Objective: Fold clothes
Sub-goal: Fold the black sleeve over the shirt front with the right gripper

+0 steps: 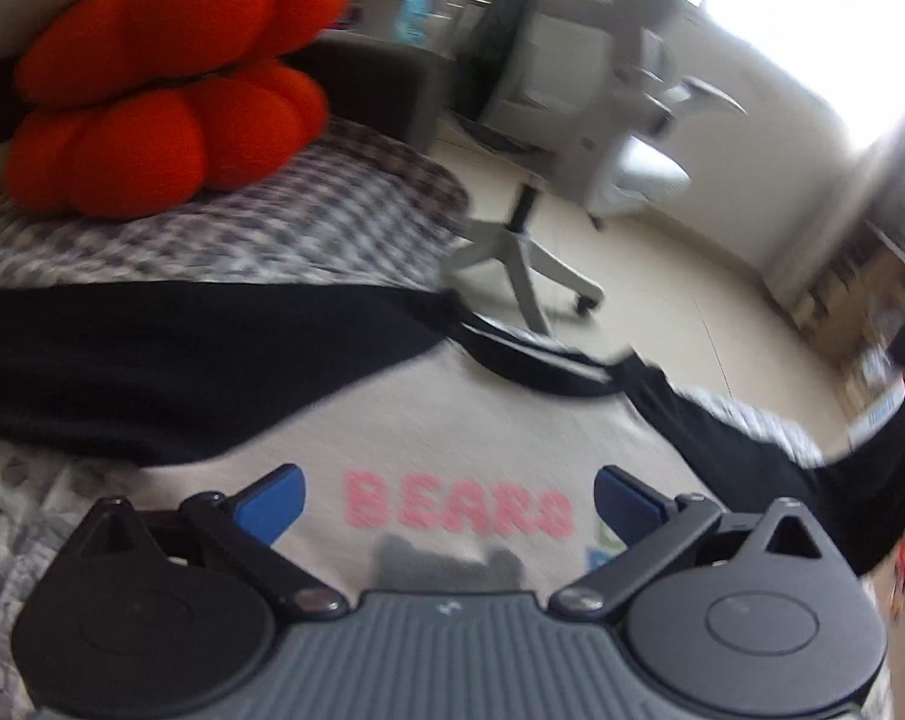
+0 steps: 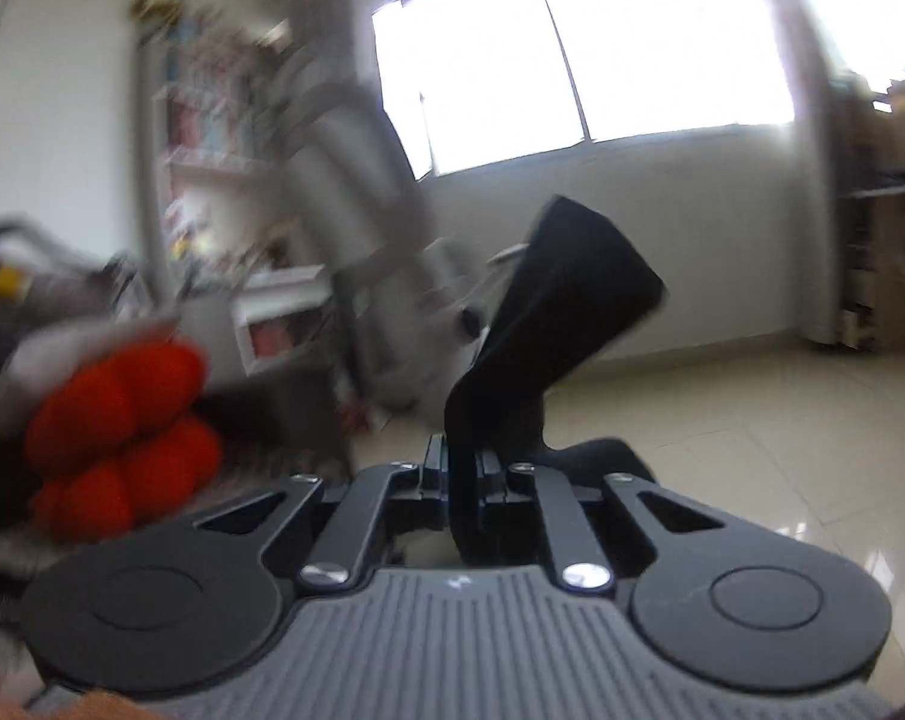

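Now my right gripper [image 2: 463, 468] pinches the black sleeve [image 2: 560, 312] up off the bed, while my left gripper [image 1: 449, 501] hangs wide open, empty, over the shirt [image 1: 452, 420].

Left gripper [image 1: 449, 501]: near centre, blue-padded fingers [image 1: 275, 501] spread wide, nothing between them, poised over the shirt.
Shirt [image 1: 452, 432]: pale body with black sleeves, lying flat on the bed; pink lettering "BEARS" [image 1: 458, 507] between the fingers, a grey printed shape just below it. Black left sleeve [image 1: 170, 360] stretches across to the left; black right sleeve [image 1: 752, 438] runs right and lifts off the bed at the right edge.
Bedcover [image 1: 242, 234]: grey-and-white check, beneath the shirt.
Red cushion [image 1: 164, 96]: lobed, far left on the bed.
Office chair [image 1: 572, 138]: white, on the cream floor [image 1: 692, 300], far centre.
Picture blurred throughout.
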Motion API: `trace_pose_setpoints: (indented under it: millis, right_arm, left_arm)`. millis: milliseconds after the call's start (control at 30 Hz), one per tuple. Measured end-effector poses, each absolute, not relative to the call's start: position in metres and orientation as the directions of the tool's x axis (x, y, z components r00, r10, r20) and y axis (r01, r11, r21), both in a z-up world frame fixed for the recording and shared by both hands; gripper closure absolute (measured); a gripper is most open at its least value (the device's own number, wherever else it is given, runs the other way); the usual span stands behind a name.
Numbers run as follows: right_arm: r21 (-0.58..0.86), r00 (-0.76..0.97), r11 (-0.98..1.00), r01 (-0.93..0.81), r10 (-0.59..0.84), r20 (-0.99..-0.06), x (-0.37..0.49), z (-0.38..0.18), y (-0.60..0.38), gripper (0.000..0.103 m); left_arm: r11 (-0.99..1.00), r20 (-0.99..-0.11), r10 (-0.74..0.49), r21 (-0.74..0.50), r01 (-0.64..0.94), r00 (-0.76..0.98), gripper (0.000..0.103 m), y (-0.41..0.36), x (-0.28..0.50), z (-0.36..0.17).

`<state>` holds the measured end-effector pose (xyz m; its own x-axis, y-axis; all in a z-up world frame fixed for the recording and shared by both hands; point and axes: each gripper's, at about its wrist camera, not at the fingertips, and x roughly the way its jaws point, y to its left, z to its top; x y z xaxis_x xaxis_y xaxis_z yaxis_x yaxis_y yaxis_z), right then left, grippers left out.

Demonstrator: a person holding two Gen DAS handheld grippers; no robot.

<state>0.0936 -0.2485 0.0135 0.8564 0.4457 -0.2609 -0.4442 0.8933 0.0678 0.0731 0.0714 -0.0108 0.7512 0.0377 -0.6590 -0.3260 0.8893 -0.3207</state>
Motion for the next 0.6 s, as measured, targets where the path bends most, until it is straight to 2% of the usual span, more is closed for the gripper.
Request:
trace_pose_setpoints:
  millis: [167, 233, 367, 500, 533, 600]
  right_arm:
    - [-0.259, 0.68, 0.68, -0.686, 0.473, -0.56, 0.074, -0.047, -0.167, 0.088]
    - [-0.336, 0.667, 0.612, -0.716, 0.456, -0.59, 0.062, -0.058, -0.161, 0.087]
    - [-0.278, 0.643, 0.629, -0.726, 0.477, -0.6, 0.067, -0.049, -0.178, 0.086]
    - [-0.2, 0.608, 0.64, -0.742, 0.517, -0.602, 0.067, -0.049, -0.178, 0.084]
    - [-0.197, 0.592, 0.626, -0.754, 0.518, -0.617, 0.066, -0.05, -0.176, 0.081]
    - [-0.201, 0.545, 0.573, -0.794, 0.526, -0.653, 0.061, -0.052, -0.17, 0.069]
  left_arm:
    - [0.79, -0.666, 0.032, -0.44, -0.427, 0.746, 0.0, 0.113, 0.071, -0.016]
    - [0.766, -0.667, 0.002, -0.478, -0.43, 0.745, 0.0, 0.119, 0.071, -0.018]
    - [0.762, -0.658, -0.062, -0.517, -0.39, 0.75, 0.0, 0.113, 0.072, -0.018]
    - [0.793, -0.66, -0.103, -0.507, -0.34, 0.744, 0.0, 0.099, 0.074, -0.018]
    - [0.796, -0.663, -0.112, -0.506, -0.332, 0.74, 0.0, 0.097, 0.075, -0.019]
    - [0.802, -0.669, -0.131, -0.505, -0.318, 0.732, 0.0, 0.093, 0.076, -0.021]
